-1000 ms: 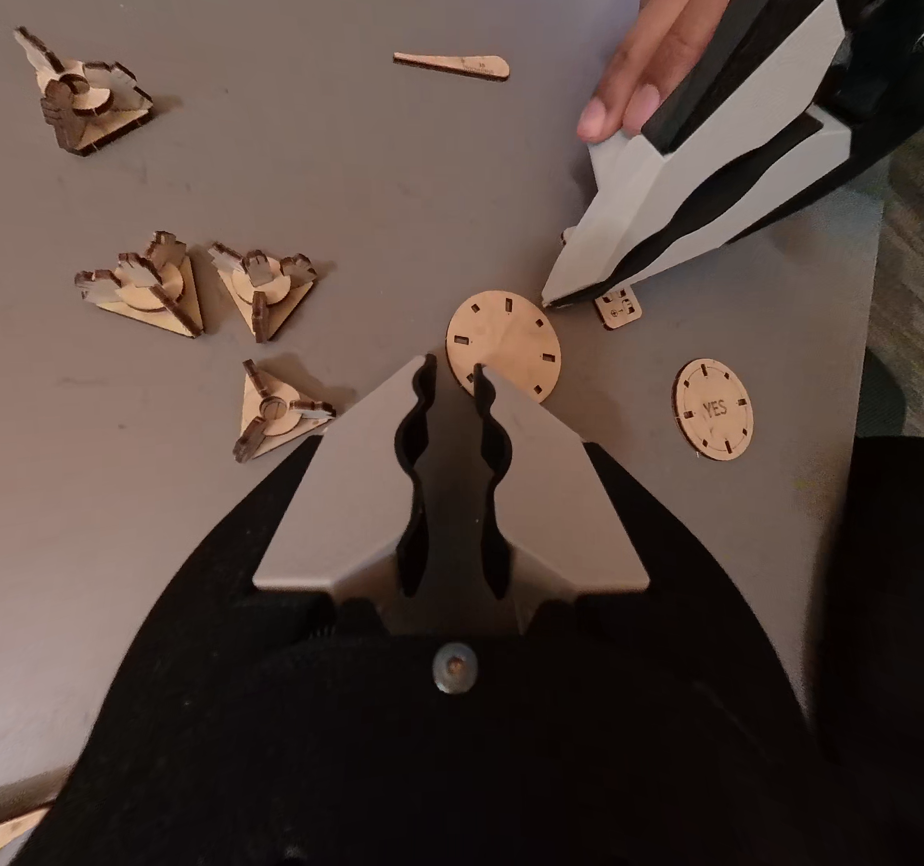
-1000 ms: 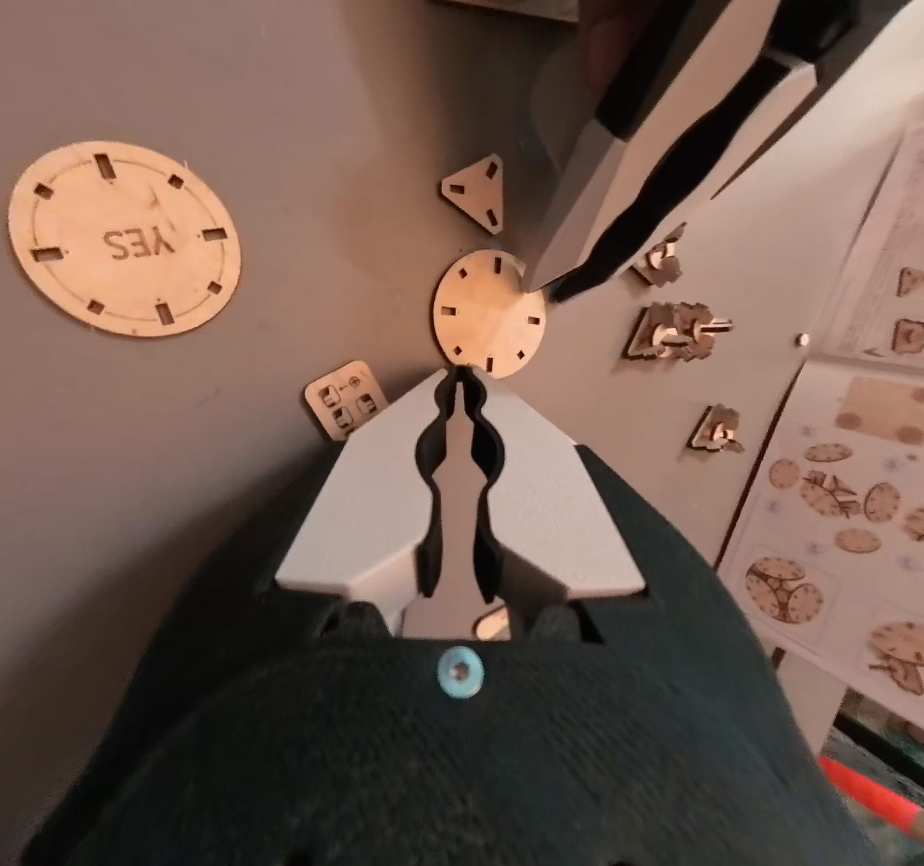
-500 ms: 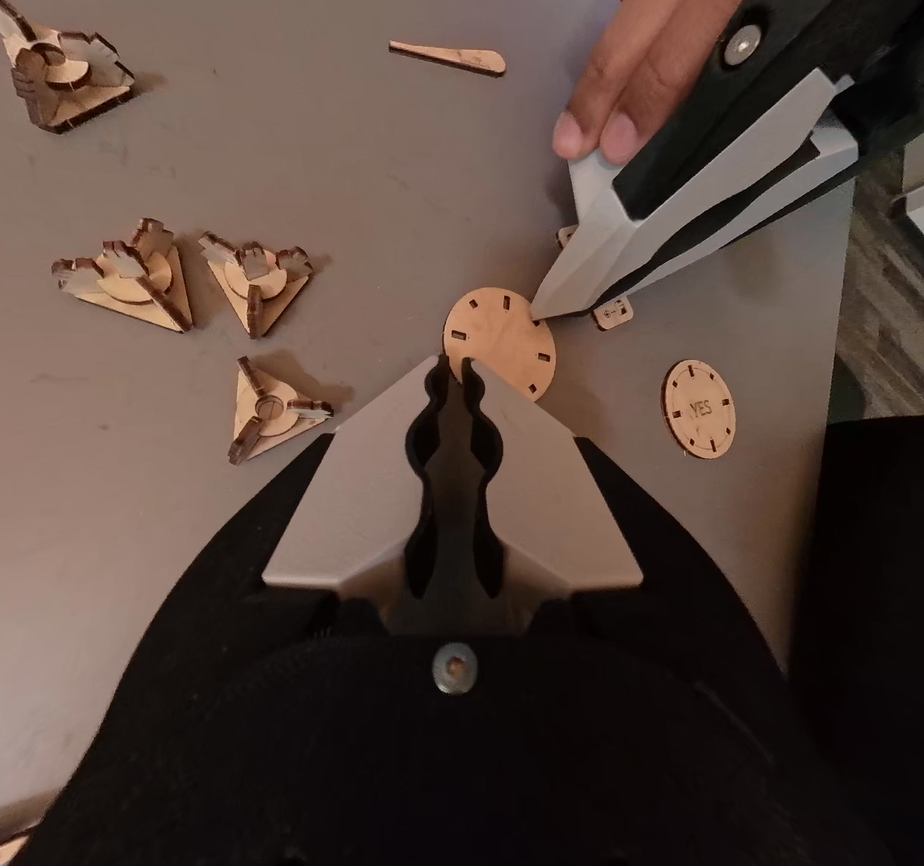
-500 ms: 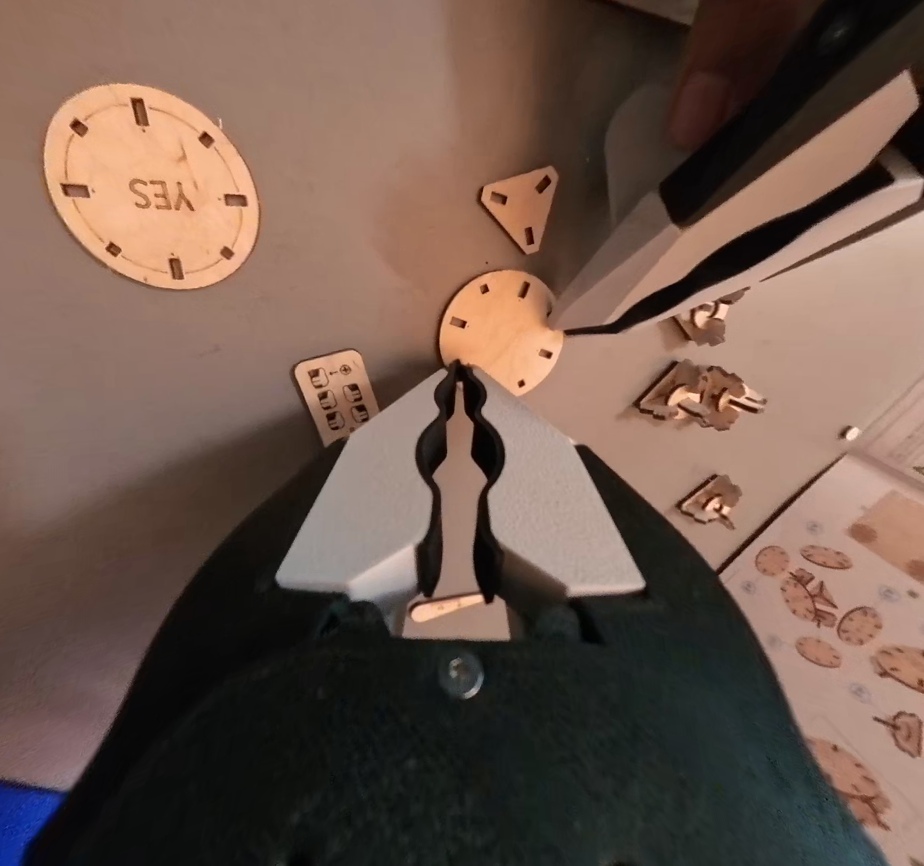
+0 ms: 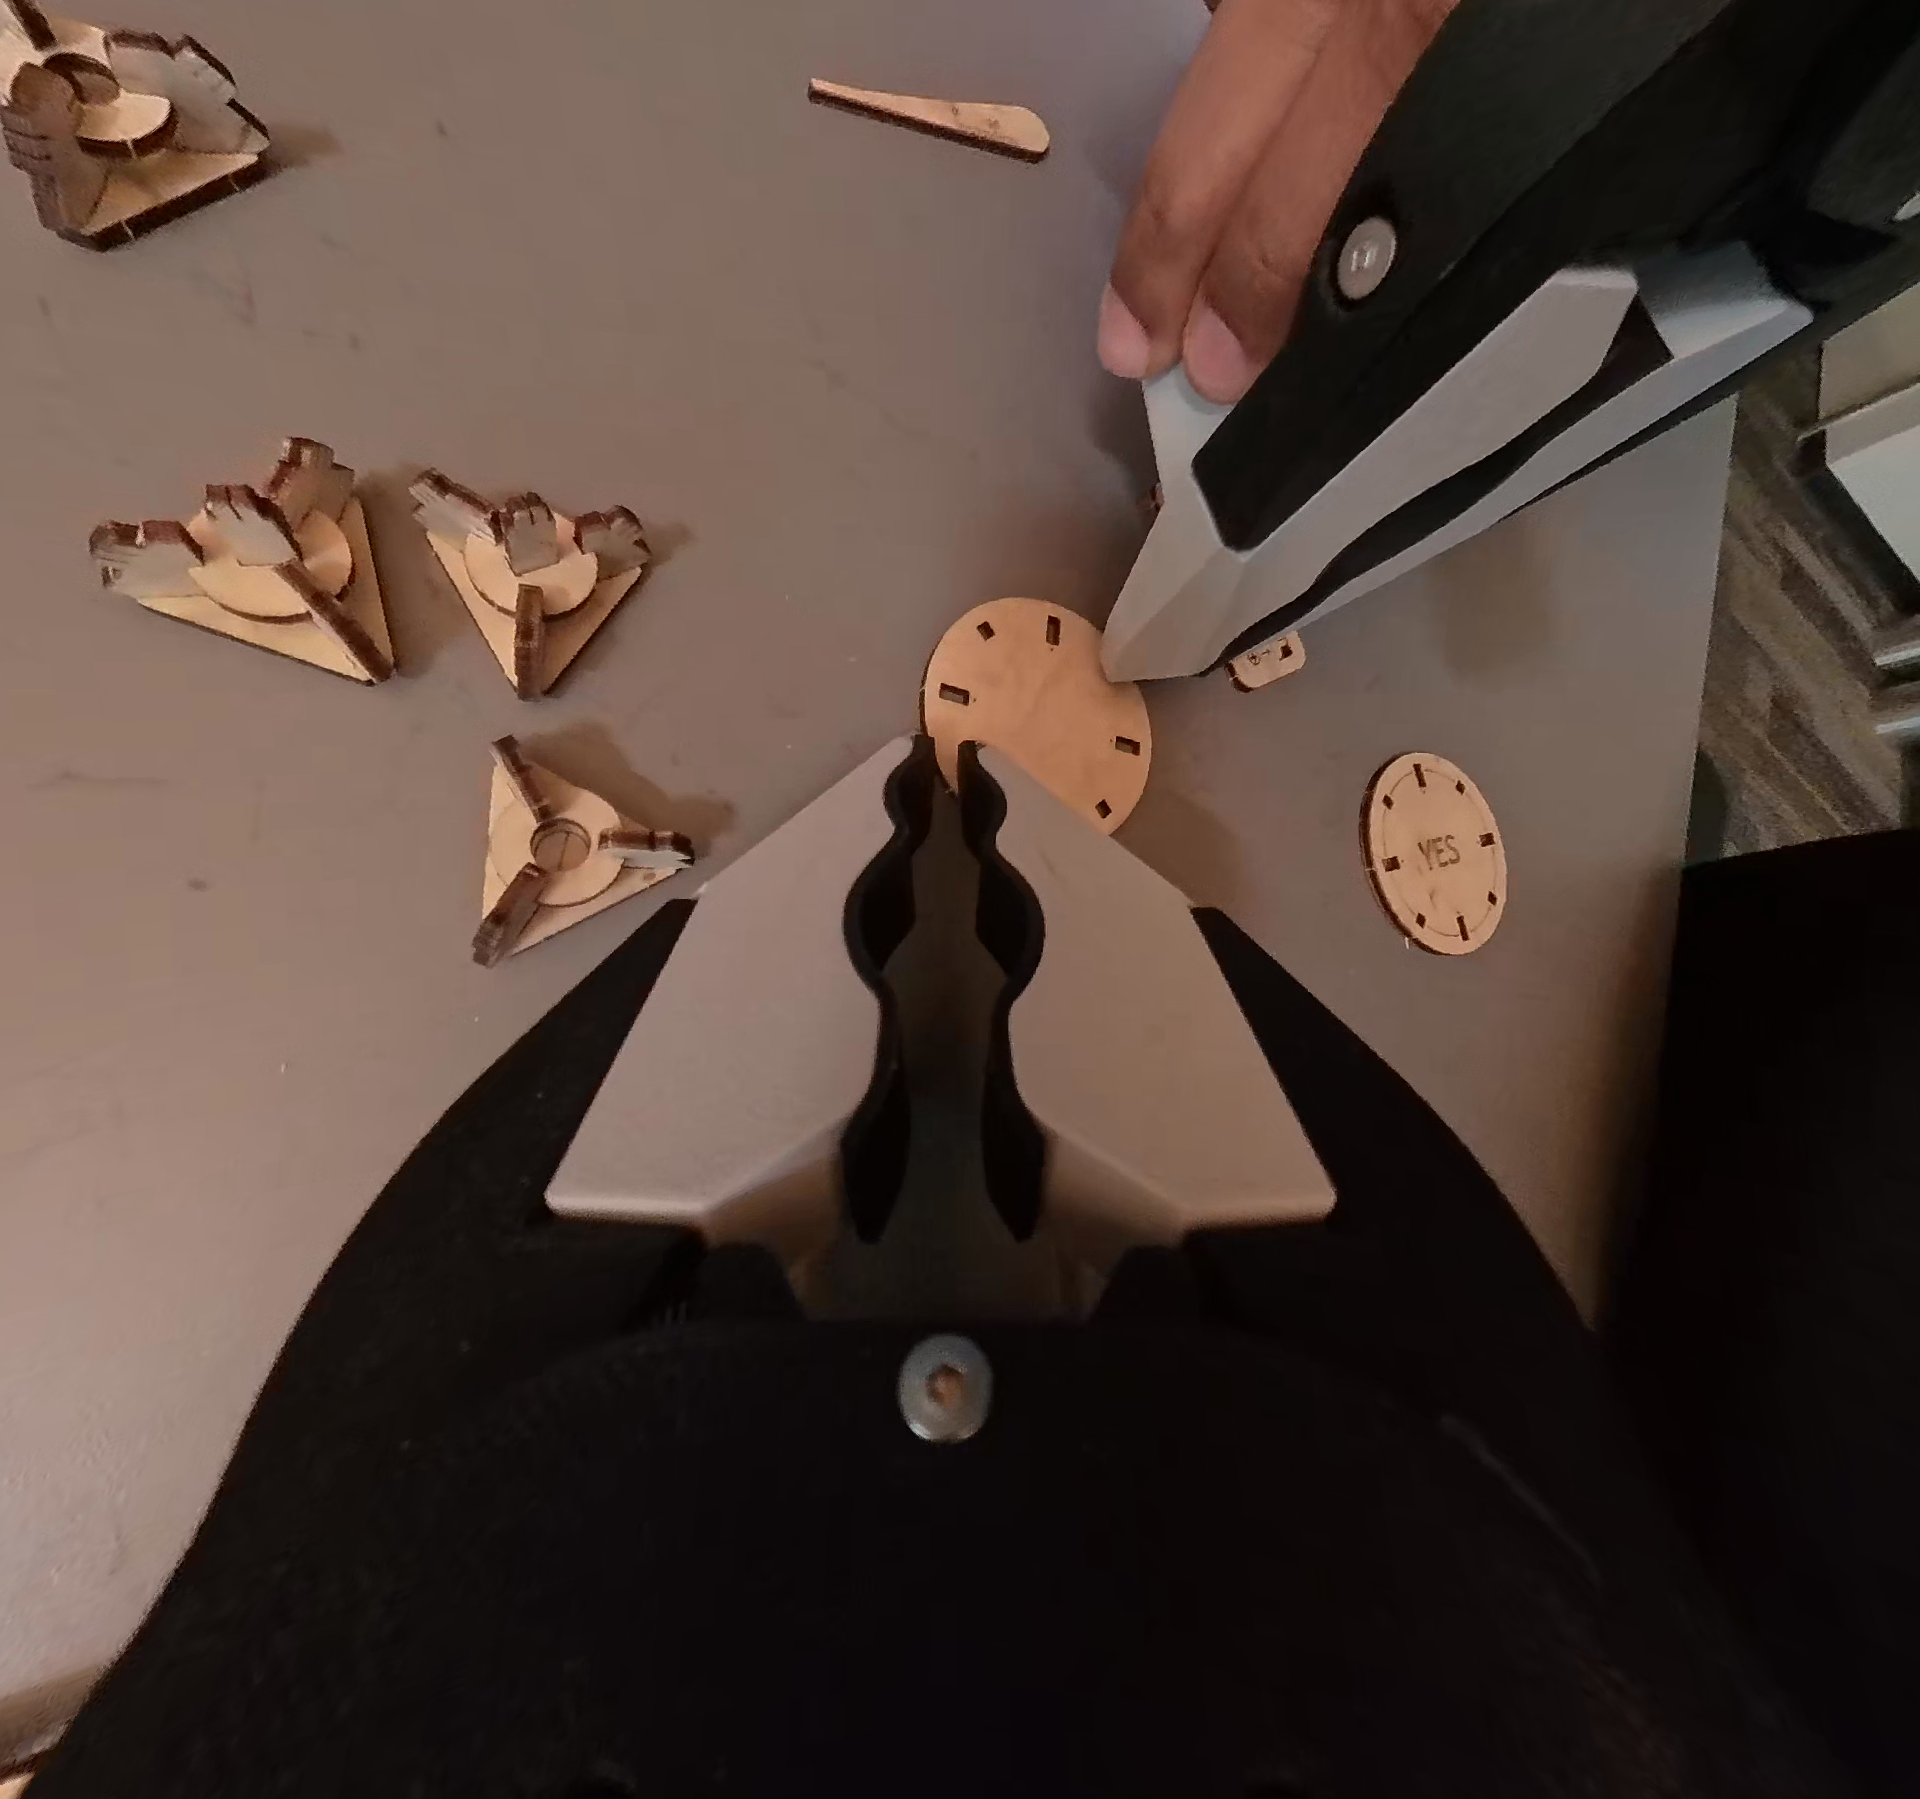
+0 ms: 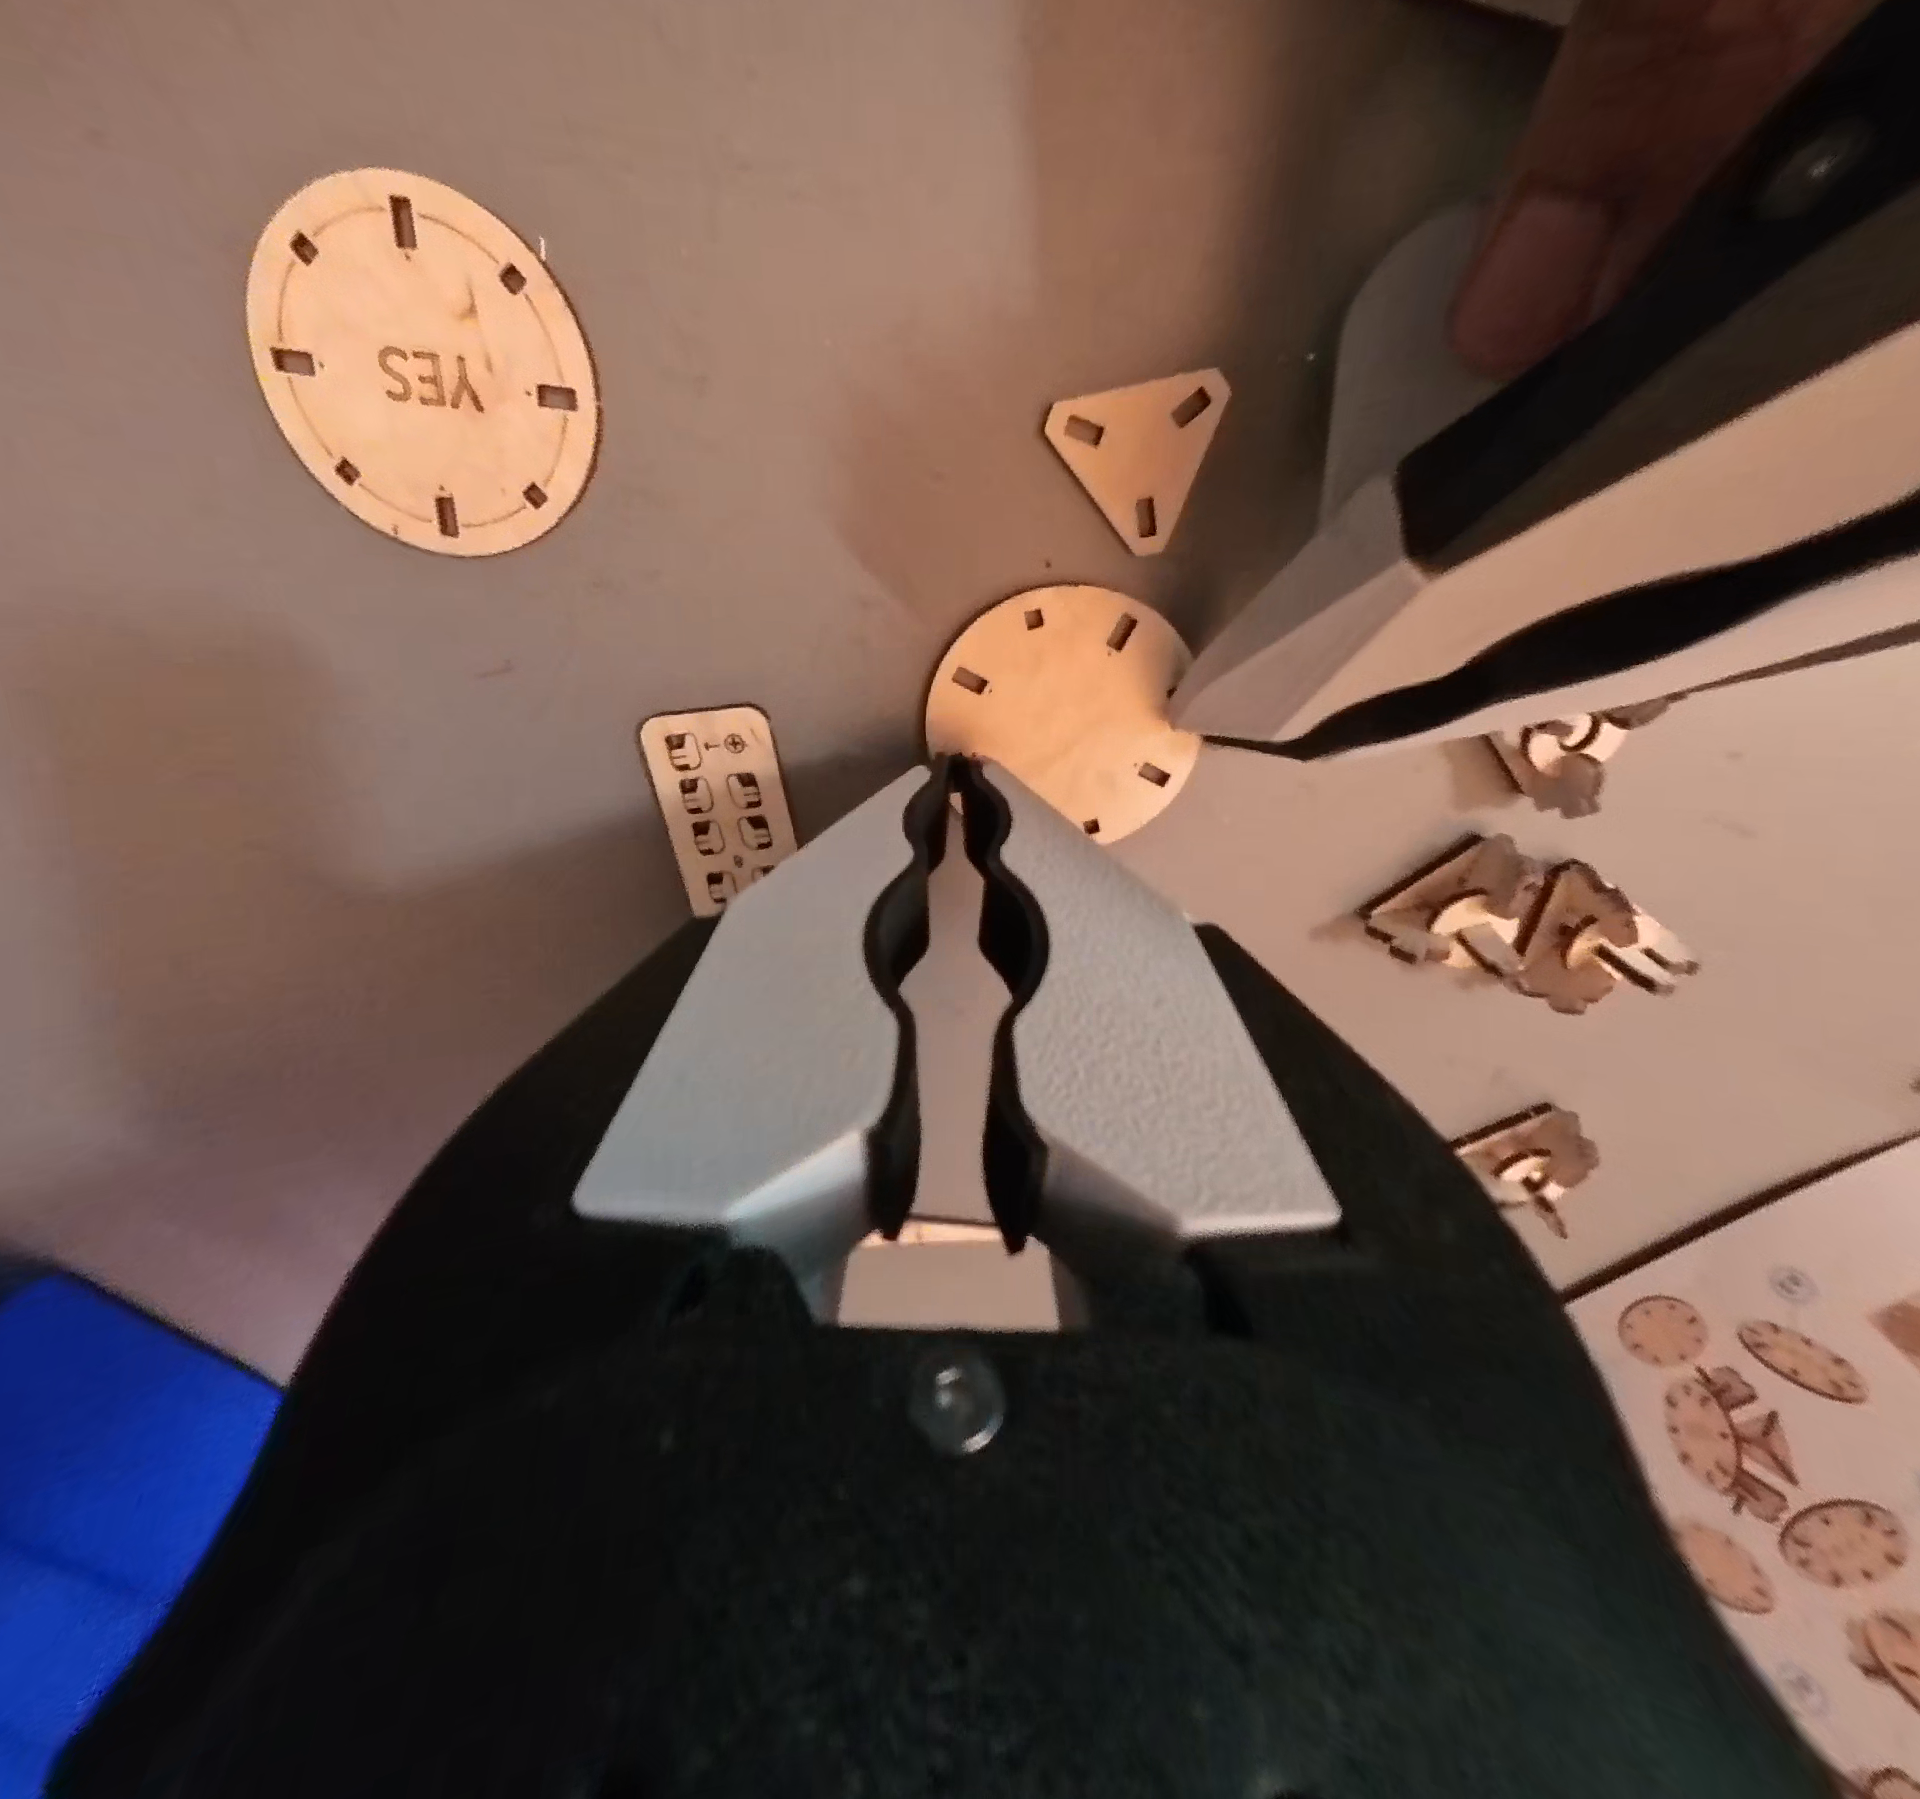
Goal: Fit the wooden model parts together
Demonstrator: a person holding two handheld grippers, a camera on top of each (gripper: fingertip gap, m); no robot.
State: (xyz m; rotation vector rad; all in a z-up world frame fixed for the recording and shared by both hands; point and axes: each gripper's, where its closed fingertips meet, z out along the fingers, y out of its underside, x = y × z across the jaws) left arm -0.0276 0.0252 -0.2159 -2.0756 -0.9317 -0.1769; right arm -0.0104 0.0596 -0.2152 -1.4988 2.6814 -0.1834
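The left gripper [image 5: 943, 754] seemingly pinched the rim of the thin, light, stiff wooden disc [image 5: 1039, 700], its only handhold, while the right gripper [image 6: 954, 765], fingers together, touched the opposite edge.

A: What's lying on the grey table [image 5: 644, 315]?
B: 4 triangular wooden assemblies [image 5: 530, 575] at the left, a tapered wooden stick [image 5: 930, 118] farther off, and 1 lettered disc [image 5: 1434, 853] at the right.
A: And from the other side?
B: A flat triangle [image 6: 1143, 450] with 3 slots, a small engraved card [image 6: 722, 804], a printed sheet of diagrams [image 6: 1766, 1489], and something blue [image 6: 104, 1437], perhaps a bin.
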